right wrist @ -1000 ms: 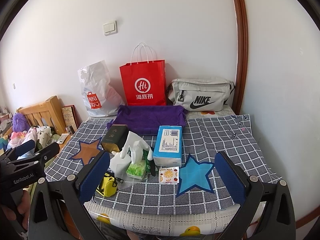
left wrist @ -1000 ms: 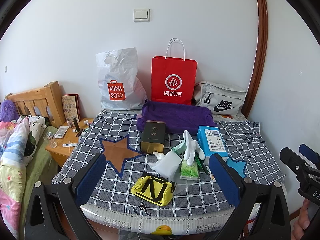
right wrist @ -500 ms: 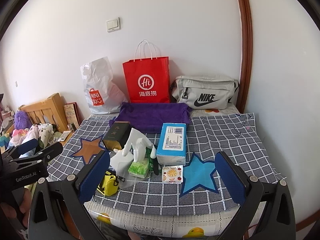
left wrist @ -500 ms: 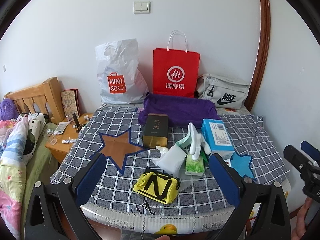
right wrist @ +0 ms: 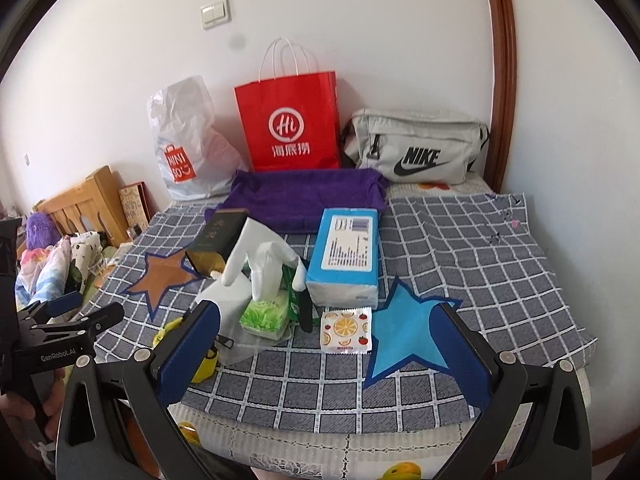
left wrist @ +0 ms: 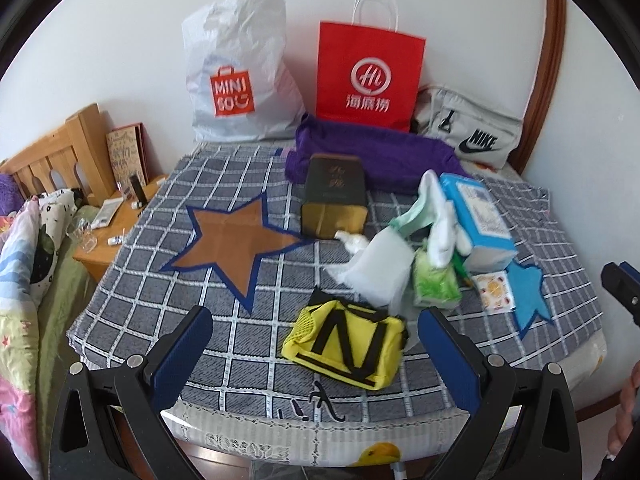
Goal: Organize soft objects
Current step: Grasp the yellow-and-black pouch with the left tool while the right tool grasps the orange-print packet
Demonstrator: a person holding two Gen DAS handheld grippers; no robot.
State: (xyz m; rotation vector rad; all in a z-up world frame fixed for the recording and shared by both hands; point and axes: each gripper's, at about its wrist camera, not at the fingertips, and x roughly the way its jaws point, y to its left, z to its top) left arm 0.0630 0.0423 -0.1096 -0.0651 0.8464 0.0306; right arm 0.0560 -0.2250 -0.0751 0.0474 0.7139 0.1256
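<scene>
A yellow pouch [left wrist: 347, 343] with black stripes lies near the table's front edge, between my left gripper's [left wrist: 314, 336] open fingers and just beyond them. Behind it sit a white tissue [left wrist: 376, 268], a green tissue pack [left wrist: 435, 289], white gloves [left wrist: 440, 220], a blue tissue box [left wrist: 478, 216] and a small fruit-print packet [left wrist: 496, 291]. A purple cloth [left wrist: 372, 158] lies at the back. My right gripper [right wrist: 326, 344] is open and empty above the front edge, facing the fruit-print packet [right wrist: 346, 331], green pack [right wrist: 266, 314], gloves [right wrist: 262, 264] and blue box [right wrist: 346, 254].
A dark gold-bottomed box [left wrist: 335, 200] stands mid-table. A white Miniso bag [left wrist: 240, 72], a red paper bag [left wrist: 370, 76] and a grey Nike bag [left wrist: 468, 132] line the back wall. A wooden nightstand [left wrist: 120, 224] and bedding [left wrist: 24, 264] are at the left.
Both grippers moved forward and closer to the table; the objects now look larger. The left view tilted down toward the yellow pouch. Both stay open.
</scene>
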